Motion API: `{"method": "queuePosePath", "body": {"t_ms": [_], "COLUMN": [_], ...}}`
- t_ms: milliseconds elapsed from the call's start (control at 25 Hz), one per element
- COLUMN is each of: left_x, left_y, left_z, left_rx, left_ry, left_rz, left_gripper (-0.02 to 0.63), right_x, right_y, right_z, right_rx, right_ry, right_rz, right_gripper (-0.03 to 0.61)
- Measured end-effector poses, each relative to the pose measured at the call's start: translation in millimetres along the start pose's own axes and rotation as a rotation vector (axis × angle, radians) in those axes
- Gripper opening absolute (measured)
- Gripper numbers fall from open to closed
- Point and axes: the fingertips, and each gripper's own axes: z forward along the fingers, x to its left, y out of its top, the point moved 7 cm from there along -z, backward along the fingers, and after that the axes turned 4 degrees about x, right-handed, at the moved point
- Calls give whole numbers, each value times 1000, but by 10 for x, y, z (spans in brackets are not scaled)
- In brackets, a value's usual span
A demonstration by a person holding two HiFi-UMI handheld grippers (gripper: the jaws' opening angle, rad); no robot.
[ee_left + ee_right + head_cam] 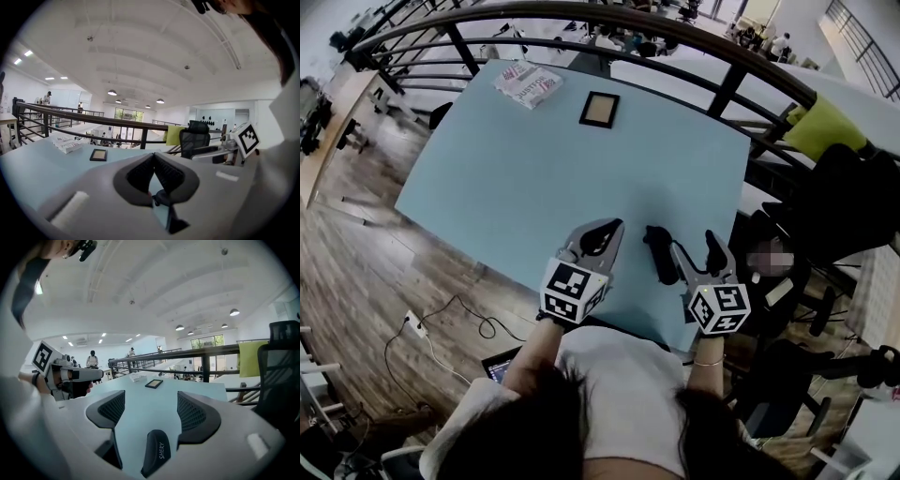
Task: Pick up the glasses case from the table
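Observation:
The black glasses case (pixel 659 254) lies on the light blue table (pixel 516 178) near its front edge. In the right gripper view the case (pixel 157 456) sits low between the two dark pads, lettering up, and neither pad touches it. My right gripper (pixel 694 246) is open, held low over the table, with the case by its left jaw in the head view. My left gripper (pixel 612 228) hovers just left of the case. Its jaws meet at the tips (pixel 153 157) with nothing between them.
A small dark picture frame (pixel 599 109) and a printed white packet (pixel 528 84) lie at the table's far side. A black railing (pixel 581 19) curves behind the table. Black office chairs (pixel 839 202) and a yellow-green cloth (pixel 825 127) stand to the right.

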Motion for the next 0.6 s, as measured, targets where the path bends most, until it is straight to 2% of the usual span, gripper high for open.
{"method": "queuePosePath", "body": {"t_ms": [320, 600], "left_x": [-52, -26], "left_y": [-12, -55], "left_z": [6, 23], "left_rx": [-1, 10], "left_ry": [-10, -26], "left_rz": [-1, -4], "left_gripper": [57, 57], "right_x": [39, 69], "right_y": [-32, -197], "right_z": [22, 170], "right_rx": [29, 117], "right_ry": [27, 31], "right_rz": [-6, -23], "right_gripper": [339, 362]}}
